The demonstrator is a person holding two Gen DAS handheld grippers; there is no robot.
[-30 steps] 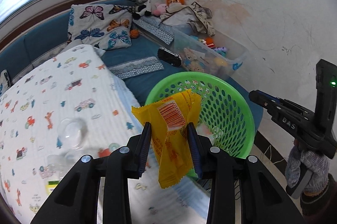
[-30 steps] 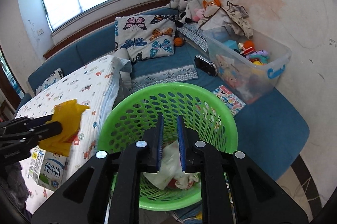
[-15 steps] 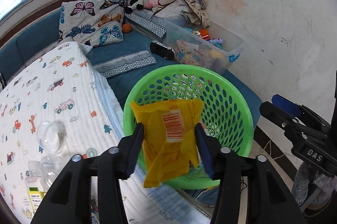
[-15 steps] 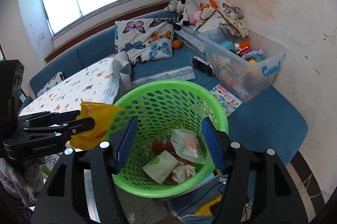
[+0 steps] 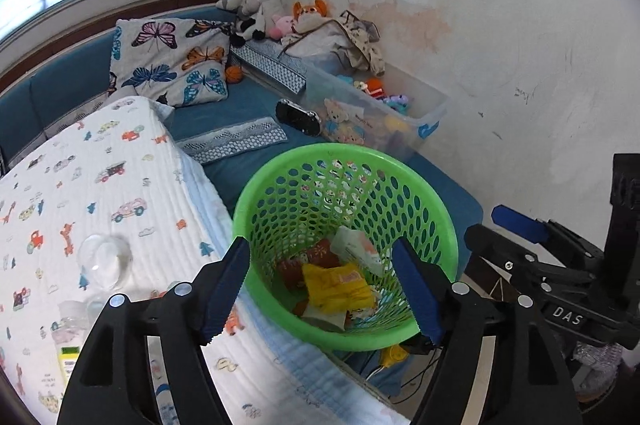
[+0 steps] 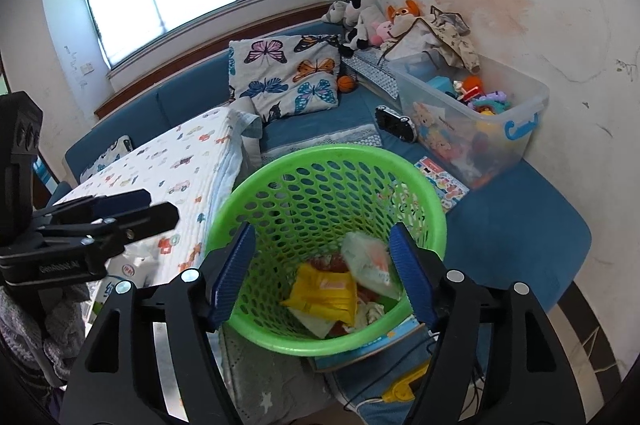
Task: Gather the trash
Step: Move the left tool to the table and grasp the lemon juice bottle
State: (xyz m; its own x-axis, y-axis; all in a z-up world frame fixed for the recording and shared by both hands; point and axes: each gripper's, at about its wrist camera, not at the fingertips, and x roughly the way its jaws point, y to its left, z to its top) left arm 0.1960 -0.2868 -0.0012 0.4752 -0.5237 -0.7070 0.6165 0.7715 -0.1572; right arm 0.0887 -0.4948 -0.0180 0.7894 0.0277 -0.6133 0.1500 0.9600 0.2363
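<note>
A green perforated basket (image 5: 440, 217) (image 6: 432, 209) stands on the blue sofa beside the bed. A yellow snack wrapper (image 5: 338, 285) (image 6: 324, 291) lies inside it on other trash, with a white packet (image 5: 356, 249) (image 6: 368, 259) beside it. My left gripper (image 5: 324, 293) is open and empty, above the basket's near rim. My right gripper (image 6: 322, 279) is open and empty, over the basket. A clear plastic cup (image 5: 102, 259) and a clear bottle (image 5: 68, 329) lie on the patterned bedspread (image 5: 100, 185) to the left.
A clear toy bin (image 5: 384, 117) (image 6: 480, 113) stands behind the basket by the wall. A butterfly pillow (image 5: 168, 65), plush toys (image 5: 256, 9) and a black handheld console (image 5: 298, 117) lie on the sofa. A milk carton (image 6: 116, 277) sits by the bed. Cables and a yellow object (image 6: 404, 389) lie below the basket.
My left gripper opened and the yellow wrapper dropped into the basket. My right gripper went from shut to open, and a white packet fell in.
</note>
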